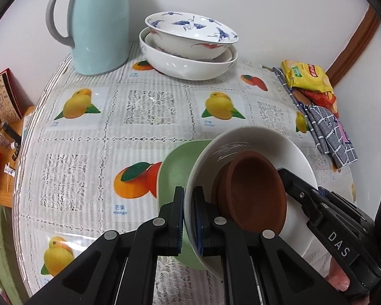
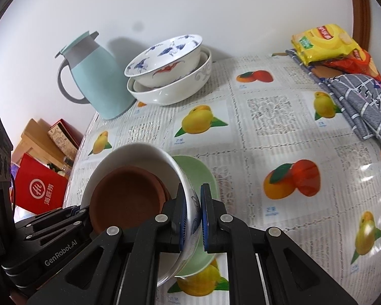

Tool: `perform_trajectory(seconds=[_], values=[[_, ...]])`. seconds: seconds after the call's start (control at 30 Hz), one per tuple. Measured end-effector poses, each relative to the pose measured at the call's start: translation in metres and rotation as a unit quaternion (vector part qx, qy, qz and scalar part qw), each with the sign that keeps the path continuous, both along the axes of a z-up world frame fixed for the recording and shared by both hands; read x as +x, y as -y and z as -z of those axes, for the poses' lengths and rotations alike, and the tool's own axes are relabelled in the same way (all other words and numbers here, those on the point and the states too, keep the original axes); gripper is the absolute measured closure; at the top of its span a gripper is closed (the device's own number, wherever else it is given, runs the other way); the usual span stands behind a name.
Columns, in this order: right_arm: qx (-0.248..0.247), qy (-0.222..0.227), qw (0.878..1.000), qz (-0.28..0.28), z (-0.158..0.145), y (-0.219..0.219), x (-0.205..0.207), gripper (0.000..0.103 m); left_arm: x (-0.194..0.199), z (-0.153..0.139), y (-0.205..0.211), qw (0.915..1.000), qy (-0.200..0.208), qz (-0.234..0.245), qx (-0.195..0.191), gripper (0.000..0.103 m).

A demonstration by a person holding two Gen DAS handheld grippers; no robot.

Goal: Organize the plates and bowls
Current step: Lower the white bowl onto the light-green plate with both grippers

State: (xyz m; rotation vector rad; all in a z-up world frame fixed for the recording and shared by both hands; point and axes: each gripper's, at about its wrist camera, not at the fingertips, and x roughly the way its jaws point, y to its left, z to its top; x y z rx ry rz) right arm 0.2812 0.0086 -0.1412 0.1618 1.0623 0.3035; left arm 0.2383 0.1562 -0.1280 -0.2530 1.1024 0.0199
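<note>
Left wrist view shows my left claw [image 1: 188, 218] pinching the white bowl [image 1: 241, 137] rim at lower centre; only the right wrist view shows my right claw [image 2: 193, 218] pinching its blue-patterned wall.

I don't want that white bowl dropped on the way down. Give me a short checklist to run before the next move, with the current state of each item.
1. Left gripper clamped on the white bowl rim: ok.
2. Right gripper clamped on the opposite rim: ok.
3. Brown dish seated inside the white bowl: ok, though it lies tilted with the bowl.
4. Green plate directly below the bowl: ok.
5. Bowl already touching the green plate: cannot tell.
6. Stacked bowls and thermos at the back, away from the bowl: ok.
</note>
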Motion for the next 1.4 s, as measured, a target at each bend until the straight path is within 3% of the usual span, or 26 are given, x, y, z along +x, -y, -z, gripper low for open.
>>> perform_trajectory(seconds=[0.27, 0.6, 0.97, 1.4], values=[[-0.002, -0.027, 1.0, -0.012, 0.027, -0.005, 0.01, 0.093, 0.009, 0.026, -0.006, 0.9997, -0.021, -0.005, -0.011, 0.095], [0.028, -0.019, 0.999, -0.028, 0.033, 0.001, 0.013, 0.09, 0.016, 0.033, -0.015, 0.999, -0.004, 0.014, -0.042, 0.091], [-0.015, -0.008, 1.0, -0.026, 0.029, -0.004, 0.005, 0.085, 0.017, 0.032, -0.014, 0.9995, -0.001, 0.026, -0.02, 0.086], [-0.004, -0.001, 1.0, -0.029, 0.017, 0.004, -0.008, 0.081, 0.013, 0.029, -0.007, 0.9993, -0.012, 0.036, -0.003, 0.086]])
